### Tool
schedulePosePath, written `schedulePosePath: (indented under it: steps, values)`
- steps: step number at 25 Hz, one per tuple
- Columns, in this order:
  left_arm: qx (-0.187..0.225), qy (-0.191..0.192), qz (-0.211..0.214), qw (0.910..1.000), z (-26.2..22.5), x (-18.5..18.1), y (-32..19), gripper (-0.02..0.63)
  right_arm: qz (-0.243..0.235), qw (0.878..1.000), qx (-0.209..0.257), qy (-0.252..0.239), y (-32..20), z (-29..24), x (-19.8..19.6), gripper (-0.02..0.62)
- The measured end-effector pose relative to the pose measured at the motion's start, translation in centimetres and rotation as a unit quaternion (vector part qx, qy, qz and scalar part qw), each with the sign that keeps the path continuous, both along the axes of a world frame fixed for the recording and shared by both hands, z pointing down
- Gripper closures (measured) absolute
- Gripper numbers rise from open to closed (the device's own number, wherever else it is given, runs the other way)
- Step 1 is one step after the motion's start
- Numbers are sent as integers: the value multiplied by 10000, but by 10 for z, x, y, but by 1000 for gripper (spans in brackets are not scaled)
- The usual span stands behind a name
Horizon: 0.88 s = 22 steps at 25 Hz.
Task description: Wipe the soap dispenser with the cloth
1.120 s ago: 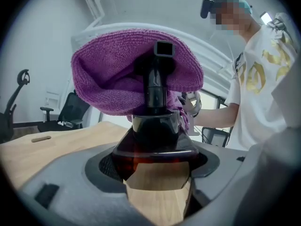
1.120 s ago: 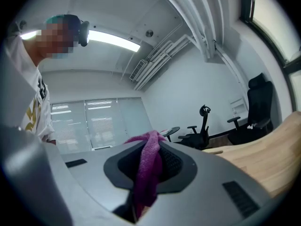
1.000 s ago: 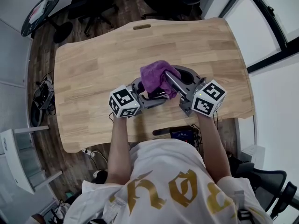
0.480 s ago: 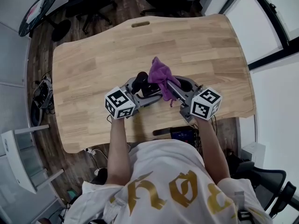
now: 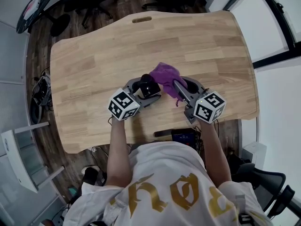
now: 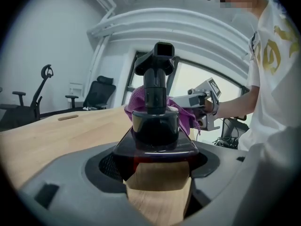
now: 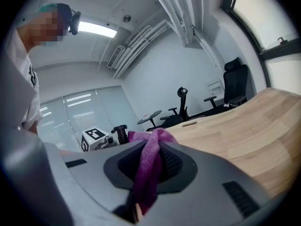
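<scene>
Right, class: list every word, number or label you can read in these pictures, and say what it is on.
Nothing reads for certain.
Shirt: gold ornate letters, too stylised to read.
Marker cubes: square patterns, no words.
Dispenser: no label shows.

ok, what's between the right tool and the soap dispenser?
Only the purple cloth, pinched in the right tool and bunched beside the soap dispenser; head view shows it.

Head view: bright, even daylight, soft shadows on the pale table, and lines bowed at the edges. Both gripper views are fisheye with black corners. Left gripper view: window glare behind the dark soap dispenser. Right gripper view: a ceiling light glows at upper left, and the near foreground is blurred.
</scene>
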State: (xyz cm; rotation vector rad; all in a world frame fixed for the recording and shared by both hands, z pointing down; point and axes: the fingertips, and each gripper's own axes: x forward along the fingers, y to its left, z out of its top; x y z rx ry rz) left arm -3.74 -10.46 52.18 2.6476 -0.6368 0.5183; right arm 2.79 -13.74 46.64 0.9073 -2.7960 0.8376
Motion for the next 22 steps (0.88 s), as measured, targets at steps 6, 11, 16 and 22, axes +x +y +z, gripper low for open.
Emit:
schedulePosePath:
  steps: [6, 11, 16, 22]
  values:
    - [-125, -278, 131, 9995, 30, 6, -6, 262, 162, 9997, -172, 38, -7, 15, 6, 541]
    - [-191, -447, 118, 9987, 58, 10, -14, 262, 407, 9986, -277, 171, -14, 29, 20, 541]
    - [-183, -650, -210, 9975, 77, 5, -28, 262, 641, 9970, -340, 261, -24, 39, 33, 541]
    - [-2, -1088, -398, 9933, 96, -2, -37, 262, 723, 9959, -447, 302, -23, 51, 36, 541]
